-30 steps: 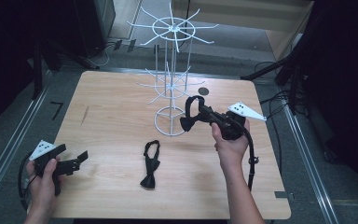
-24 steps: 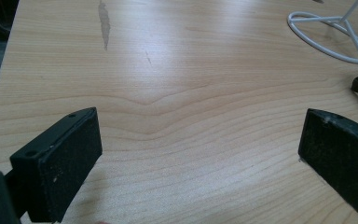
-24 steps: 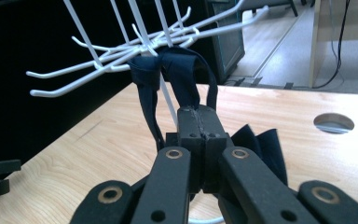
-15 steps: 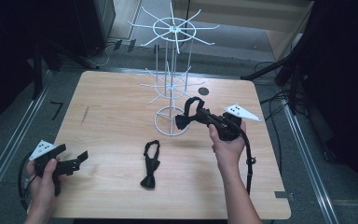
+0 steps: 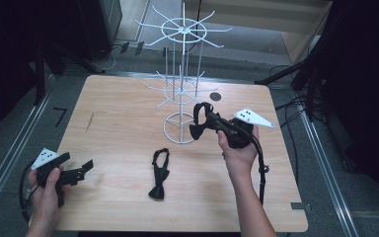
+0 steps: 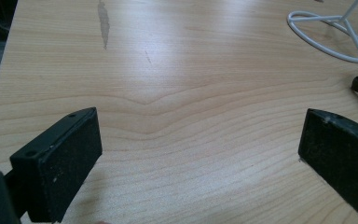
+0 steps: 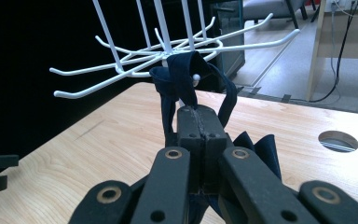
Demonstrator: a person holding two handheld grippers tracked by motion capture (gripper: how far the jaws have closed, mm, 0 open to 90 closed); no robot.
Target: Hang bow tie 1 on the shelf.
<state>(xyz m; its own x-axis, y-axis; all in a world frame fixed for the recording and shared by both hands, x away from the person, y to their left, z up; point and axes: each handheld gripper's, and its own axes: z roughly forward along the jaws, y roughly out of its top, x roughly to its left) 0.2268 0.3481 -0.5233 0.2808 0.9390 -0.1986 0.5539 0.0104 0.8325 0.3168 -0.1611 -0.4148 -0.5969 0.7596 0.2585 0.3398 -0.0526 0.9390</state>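
The right gripper [image 5: 203,120] is clamped on the strap of a dark bow tie [image 7: 186,79], held up at the lower hooks of the white wire rack [image 5: 180,91]. The strap loop seems to lie over one hook tip, but this is hard to see. The tie is light and soft, so it hangs limp; the strap is the best place to hold. The right hand [image 5: 237,148] reaches level toward the rack. The left gripper [image 5: 74,170] rests at the near left, jaws apart. A second bow tie [image 5: 158,173] lies on the table [image 5: 118,118].

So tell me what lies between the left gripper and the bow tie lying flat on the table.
Nothing: in the high view, bare wooden table runs from the left gripper to the bow tie.
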